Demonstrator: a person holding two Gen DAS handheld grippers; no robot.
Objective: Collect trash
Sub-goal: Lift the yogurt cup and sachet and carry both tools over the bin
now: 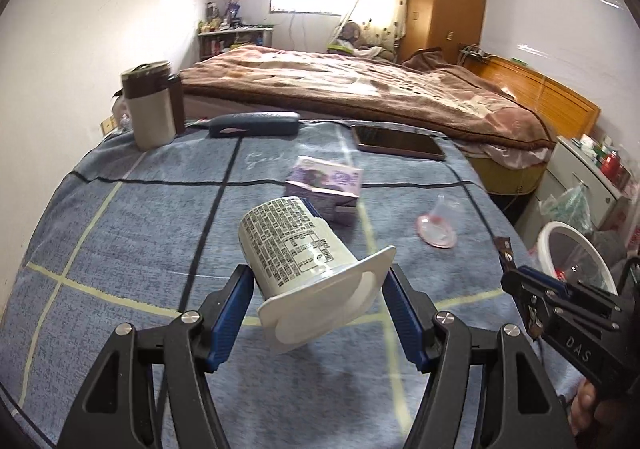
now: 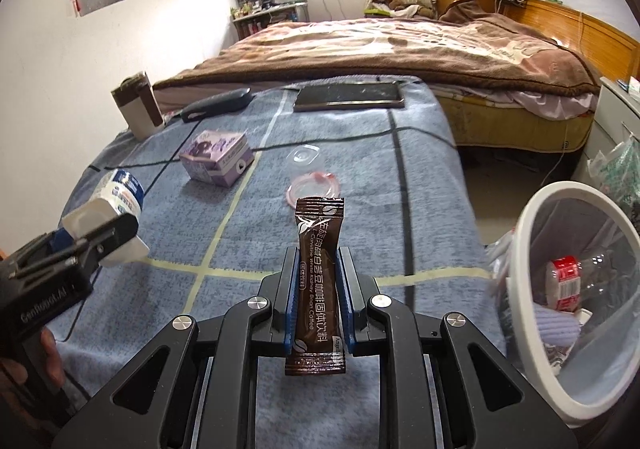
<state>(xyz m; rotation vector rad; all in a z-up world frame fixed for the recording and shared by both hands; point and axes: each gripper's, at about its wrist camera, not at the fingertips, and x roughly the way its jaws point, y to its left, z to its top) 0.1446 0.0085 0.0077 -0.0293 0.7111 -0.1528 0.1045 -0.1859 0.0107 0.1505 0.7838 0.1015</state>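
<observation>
With the left gripper [image 1: 318, 311] clamped on a tilted yogurt cup [image 1: 298, 249] and the right gripper [image 2: 318, 299] pinching a coffee sachet [image 2: 318, 285] above the table's near edge, either could slip before reaching the bin [image 2: 520, 249] off the right edge.

Left gripper [image 1: 318, 313] clamps white cup [image 1: 298, 249] above blue cloth [image 1: 120, 233]; contents unclear.

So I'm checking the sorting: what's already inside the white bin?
Inside the white bin: a clear bottle with a red label and something pale. Its rim hides the rest.
</observation>
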